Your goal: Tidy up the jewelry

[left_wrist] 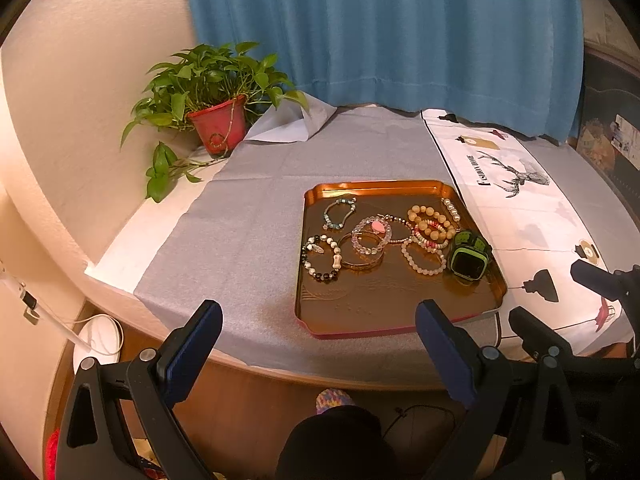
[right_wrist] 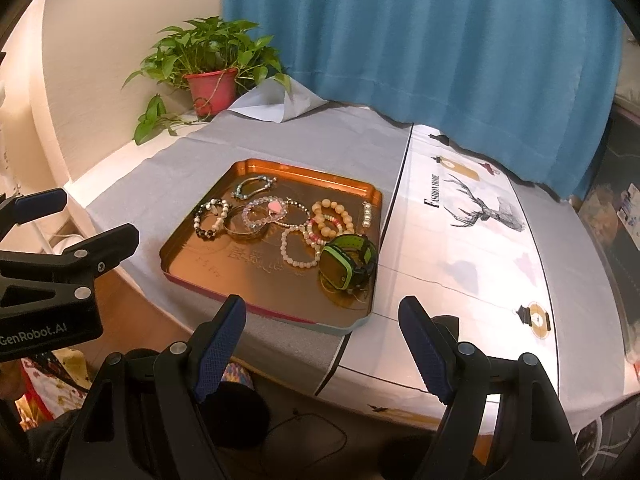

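Observation:
An orange metal tray (left_wrist: pixel 360 308) (right_wrist: pixel 240 276) lies on the table near its front edge. Several bead bracelets and a gold bangle (left_wrist: pixel 362 265) (right_wrist: pixel 245 235) lie loose in its far half. A green and black watch (left_wrist: pixel 469 262) (right_wrist: pixel 340 268) sits by the tray's right rim. My left gripper (left_wrist: pixel 318 314) (right_wrist: pixel 88 216) hovers open in front of the tray, apart from it, with nothing between its fingers. My right gripper (right_wrist: pixel 322 306) (left_wrist: pixel 552 294) is open too, level with the tray's near right corner and holding nothing.
A potted plant (left_wrist: pixel 216 120) (right_wrist: pixel 210 86) stands at the back left by the wall. A blue curtain (left_wrist: pixel 380 32) hangs behind. A grey cloth (left_wrist: pixel 240 220) covers the left of the table, a white deer-print cloth (right_wrist: pixel 480 216) the right. The table edge runs just under both grippers.

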### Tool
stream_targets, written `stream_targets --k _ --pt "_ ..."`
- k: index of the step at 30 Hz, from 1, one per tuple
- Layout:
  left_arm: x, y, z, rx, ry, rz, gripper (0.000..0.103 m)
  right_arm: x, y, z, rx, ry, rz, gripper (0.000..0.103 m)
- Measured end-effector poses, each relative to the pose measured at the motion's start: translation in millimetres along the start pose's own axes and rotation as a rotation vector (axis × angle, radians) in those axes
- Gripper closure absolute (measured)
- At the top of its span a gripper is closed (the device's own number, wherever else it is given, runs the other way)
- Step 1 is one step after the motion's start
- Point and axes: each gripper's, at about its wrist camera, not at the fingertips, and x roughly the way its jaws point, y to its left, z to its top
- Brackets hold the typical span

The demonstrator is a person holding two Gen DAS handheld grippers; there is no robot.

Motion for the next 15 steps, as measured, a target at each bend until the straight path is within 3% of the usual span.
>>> stream_targets --k 15 --pt "-1.5 4.4 -0.7 0.009 0.001 0.004 0.007 -0.1 -3.7 1.5 -0.003 0.002 -0.006 0.024"
